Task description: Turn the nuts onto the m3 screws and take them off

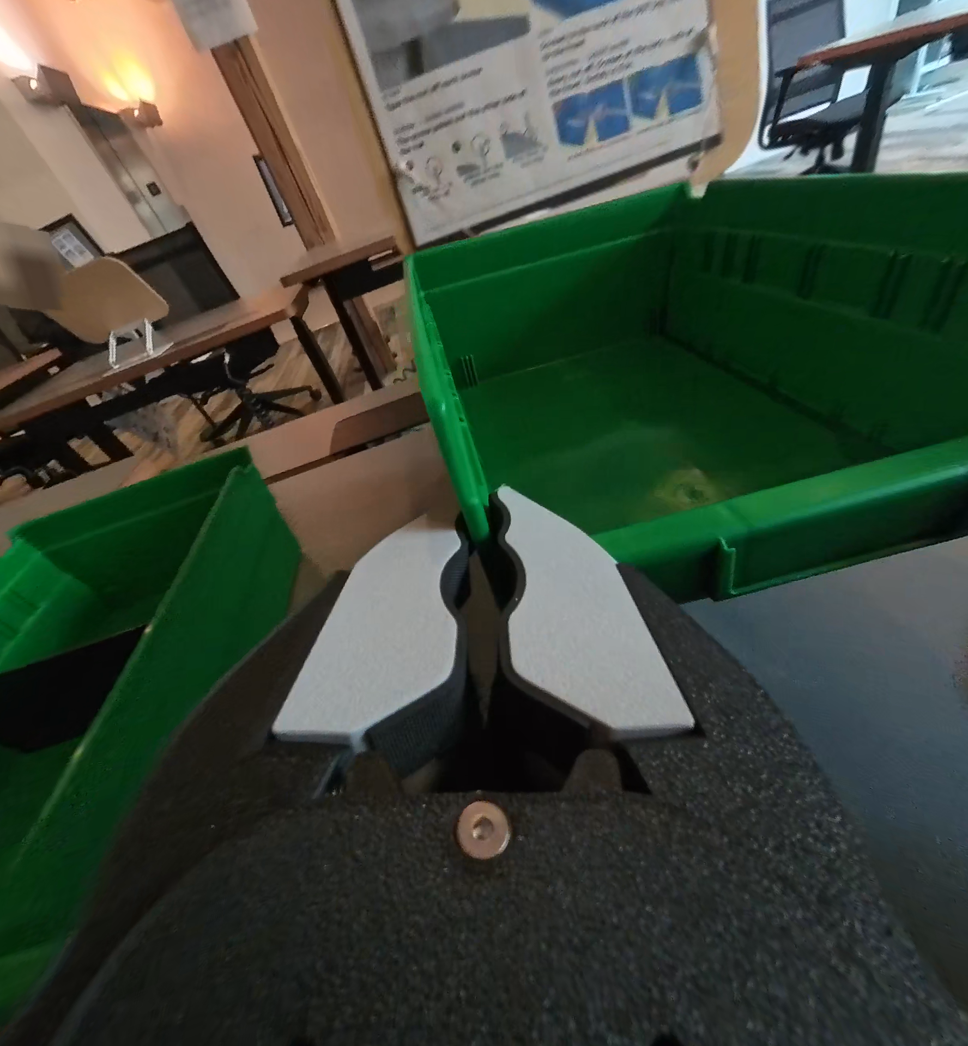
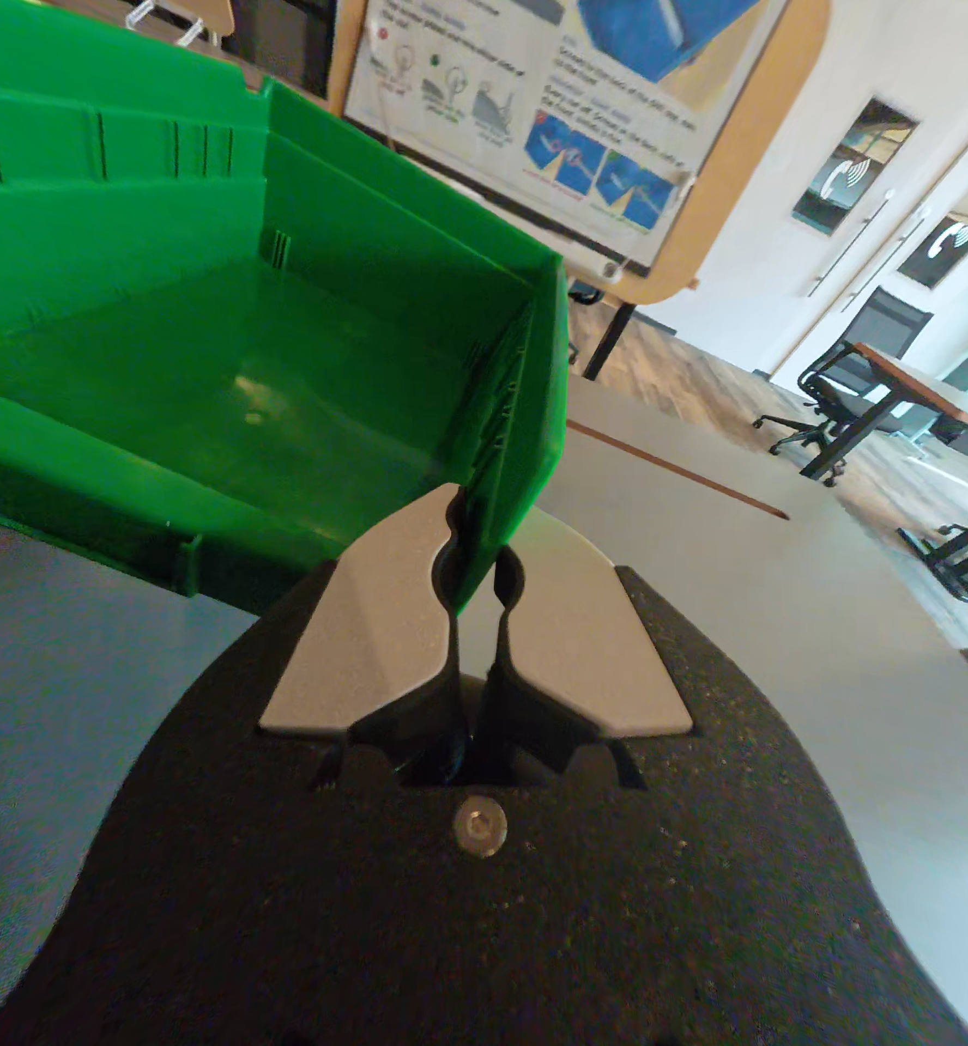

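Green bin (image 1: 697, 430) side walls clamped by left hand-held gripper (image 1: 484, 529), right hand-held gripper (image 2: 479, 543).

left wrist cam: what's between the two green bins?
In the left wrist view, only bare tan table top lies between the small green bin and the big green bin; no screws or nuts show.

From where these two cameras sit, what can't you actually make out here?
- Nuts and screws: none visible in either view.
- Floor of the green bin: a blurred yellowish smudge, left wrist view; unidentifiable.
- Second green bin: cut off by the left edge, its inside in shadow.
- Right gripper: one fingertip hidden behind the bin's side wall.
- Poster: cut off, blurred.
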`<state>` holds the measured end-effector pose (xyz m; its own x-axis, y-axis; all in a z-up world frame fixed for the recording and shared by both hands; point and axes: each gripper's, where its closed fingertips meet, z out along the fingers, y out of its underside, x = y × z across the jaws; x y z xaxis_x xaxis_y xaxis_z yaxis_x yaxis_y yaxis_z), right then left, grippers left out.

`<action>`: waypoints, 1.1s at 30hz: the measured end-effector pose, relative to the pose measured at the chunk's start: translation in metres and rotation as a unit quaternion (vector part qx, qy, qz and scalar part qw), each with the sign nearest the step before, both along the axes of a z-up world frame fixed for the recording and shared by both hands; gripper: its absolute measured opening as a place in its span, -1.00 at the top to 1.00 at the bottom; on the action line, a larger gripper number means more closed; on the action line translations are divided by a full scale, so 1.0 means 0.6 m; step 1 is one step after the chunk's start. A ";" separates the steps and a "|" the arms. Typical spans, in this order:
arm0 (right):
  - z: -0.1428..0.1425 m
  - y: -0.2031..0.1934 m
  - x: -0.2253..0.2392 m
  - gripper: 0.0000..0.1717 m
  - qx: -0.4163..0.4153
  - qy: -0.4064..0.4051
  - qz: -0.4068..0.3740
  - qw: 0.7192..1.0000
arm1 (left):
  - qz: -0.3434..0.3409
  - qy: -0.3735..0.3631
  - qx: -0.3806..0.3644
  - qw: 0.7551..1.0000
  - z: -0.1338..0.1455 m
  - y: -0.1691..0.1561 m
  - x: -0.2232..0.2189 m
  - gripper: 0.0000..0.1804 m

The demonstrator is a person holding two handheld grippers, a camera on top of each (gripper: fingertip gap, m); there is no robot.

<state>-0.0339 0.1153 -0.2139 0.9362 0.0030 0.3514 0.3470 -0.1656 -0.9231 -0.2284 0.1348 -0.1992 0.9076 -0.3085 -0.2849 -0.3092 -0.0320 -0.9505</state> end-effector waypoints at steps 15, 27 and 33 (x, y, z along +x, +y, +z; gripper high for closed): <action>-0.005 -0.072 0.323 0.94 0.017 -0.030 -0.045 0.998 | -0.073 -0.010 0.011 0.997 -0.022 -0.040 0.330 0.95; -0.059 -0.082 0.503 0.94 0.002 -0.021 -0.069 0.997 | -0.110 0.031 -0.023 0.993 -0.078 -0.038 0.513 0.95; -0.076 -0.096 0.562 0.94 0.001 -0.023 -0.074 0.997 | -0.134 0.053 -0.025 0.989 -0.099 -0.054 0.573 0.94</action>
<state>0.3036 0.0575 -0.2598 0.9091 -0.1351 0.3940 0.3611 -0.2160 -0.9072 0.1155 0.1027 -0.2584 0.7574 -0.5496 -0.3527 -0.4112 0.0182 -0.9114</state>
